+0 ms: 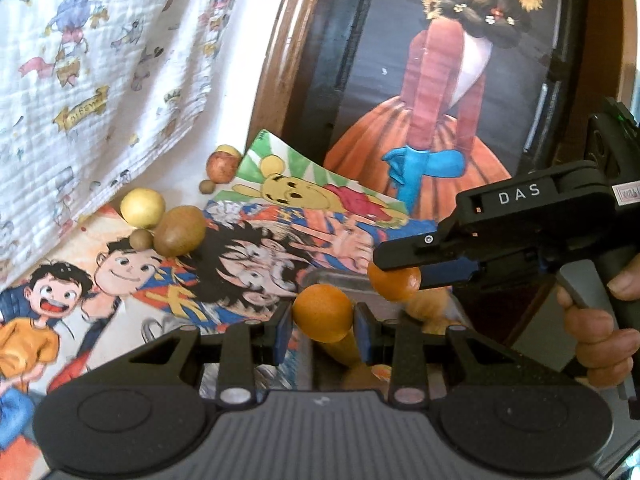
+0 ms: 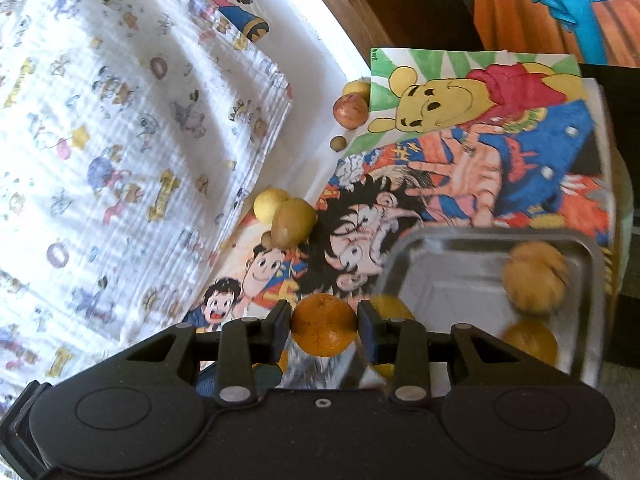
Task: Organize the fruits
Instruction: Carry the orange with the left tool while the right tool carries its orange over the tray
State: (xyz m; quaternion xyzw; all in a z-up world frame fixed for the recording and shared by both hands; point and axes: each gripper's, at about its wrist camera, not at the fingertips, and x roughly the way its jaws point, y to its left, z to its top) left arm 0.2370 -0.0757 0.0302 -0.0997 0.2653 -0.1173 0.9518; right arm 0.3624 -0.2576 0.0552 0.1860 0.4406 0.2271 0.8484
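Note:
My left gripper (image 1: 323, 326) is shut on an orange (image 1: 320, 304), held just above the near corner of a metal tray (image 1: 336, 278). My right gripper (image 1: 402, 274) reaches in from the right, shut on a second orange (image 1: 392, 284) over the same tray. In the right wrist view that gripper (image 2: 324, 326) clamps its orange (image 2: 322, 340) at the left edge of the tray (image 2: 424, 238). Inside the tray lie a blurred tan fruit (image 2: 534, 282) and another orange (image 2: 530, 340).
Loose fruit lies on cartoon drawings: a yellow fruit (image 1: 143, 207), a kiwi (image 1: 180, 231), a small brown ball (image 1: 142, 239), farther back an apple (image 1: 221, 166). A printed cloth (image 1: 80, 80) rises at the left. A person's hand (image 1: 600, 320) holds the right gripper's handle.

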